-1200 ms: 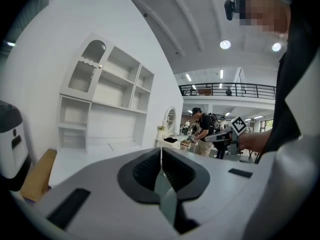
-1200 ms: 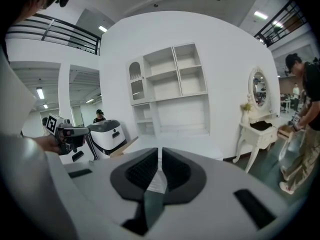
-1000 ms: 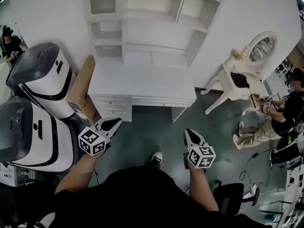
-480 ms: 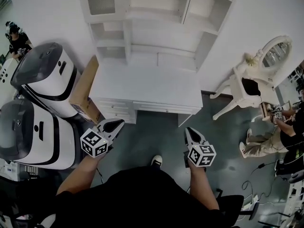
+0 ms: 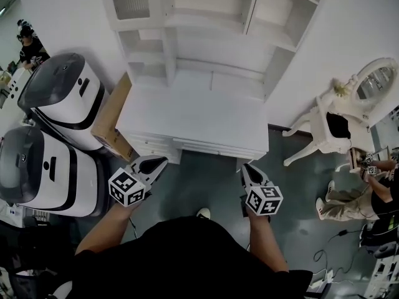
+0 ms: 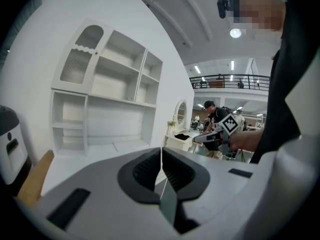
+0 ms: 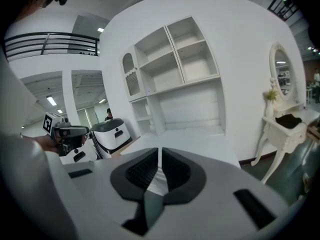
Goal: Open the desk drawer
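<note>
A white desk (image 5: 193,120) with a tall open hutch (image 5: 206,30) stands against the wall ahead. Its drawer fronts (image 5: 209,147) run along the near edge and all look closed. My left gripper (image 5: 163,161) hovers over the floor just in front of the desk's left drawers, shut and holding nothing. My right gripper (image 5: 244,166) hangs in front of the desk's right end, also shut and empty. In the left gripper view the jaws (image 6: 161,151) meet, with the desk top (image 6: 95,159) beyond them. The right gripper view shows its jaws (image 7: 160,151) meeting before the desk (image 7: 200,136).
Two large white-and-black machines (image 5: 59,95) (image 5: 37,173) stand to the left, with a flat cardboard box (image 5: 112,120) leaning against the desk's side. A white dressing table with an oval mirror (image 5: 349,108) stands at right. A person (image 5: 368,195) sits on the dark floor (image 5: 199,189) beyond it.
The desk now lies closer to both grippers in the head view, as I have moved toward it. Both grippers stay shut and keep their spacing.
</note>
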Action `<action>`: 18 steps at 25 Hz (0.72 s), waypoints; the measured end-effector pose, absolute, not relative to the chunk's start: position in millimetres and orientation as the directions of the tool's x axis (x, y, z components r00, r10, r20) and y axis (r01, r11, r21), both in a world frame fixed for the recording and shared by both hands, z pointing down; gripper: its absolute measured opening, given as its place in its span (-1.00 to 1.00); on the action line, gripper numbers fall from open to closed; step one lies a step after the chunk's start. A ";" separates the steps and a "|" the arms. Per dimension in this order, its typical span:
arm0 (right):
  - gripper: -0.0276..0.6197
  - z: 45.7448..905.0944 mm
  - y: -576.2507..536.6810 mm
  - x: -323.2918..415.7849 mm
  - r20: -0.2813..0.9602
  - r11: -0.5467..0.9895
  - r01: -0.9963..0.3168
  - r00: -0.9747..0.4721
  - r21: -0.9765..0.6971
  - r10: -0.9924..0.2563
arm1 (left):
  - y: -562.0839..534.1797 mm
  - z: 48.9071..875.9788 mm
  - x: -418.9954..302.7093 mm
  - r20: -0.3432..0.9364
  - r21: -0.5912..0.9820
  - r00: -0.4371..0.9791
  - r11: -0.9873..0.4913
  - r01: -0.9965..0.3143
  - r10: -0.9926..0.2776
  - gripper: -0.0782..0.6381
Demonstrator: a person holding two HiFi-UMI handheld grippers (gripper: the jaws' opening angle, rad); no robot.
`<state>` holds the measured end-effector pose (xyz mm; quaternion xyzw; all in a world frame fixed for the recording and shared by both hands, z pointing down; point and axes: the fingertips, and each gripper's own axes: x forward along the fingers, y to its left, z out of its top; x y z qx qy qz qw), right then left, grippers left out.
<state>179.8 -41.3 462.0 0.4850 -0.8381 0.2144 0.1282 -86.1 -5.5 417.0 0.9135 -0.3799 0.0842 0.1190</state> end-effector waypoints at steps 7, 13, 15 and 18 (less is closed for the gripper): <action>-0.84 467.0 -67.4 183.1 0.422 0.471 -0.848 -0.530 -0.242 -0.736 | -17.8 421.6 -78.0 0.266 0.154 0.669 -0.654 -0.740 -0.694 -0.73; -0.84 473.5 -81.1 179.3 0.424 0.497 -0.830 -0.558 -0.256 -0.714 | -26.9 425.0 -75.9 0.277 0.158 0.654 -0.638 -0.754 -0.704 -0.73; -0.84 474.4 -86.1 181.0 0.423 0.499 -0.827 -0.562 -0.259 -0.711 | -31.2 424.7 -73.9 0.280 0.156 0.652 -0.636 -0.755 -0.705 -0.73; -0.84 475.5 -92.1 184.8 0.423 0.502 -0.824 -0.566 -0.264 -0.707 | -37.2 425.6 -71.0 0.284 0.160 0.646 -0.629 -0.761 -0.709 -0.73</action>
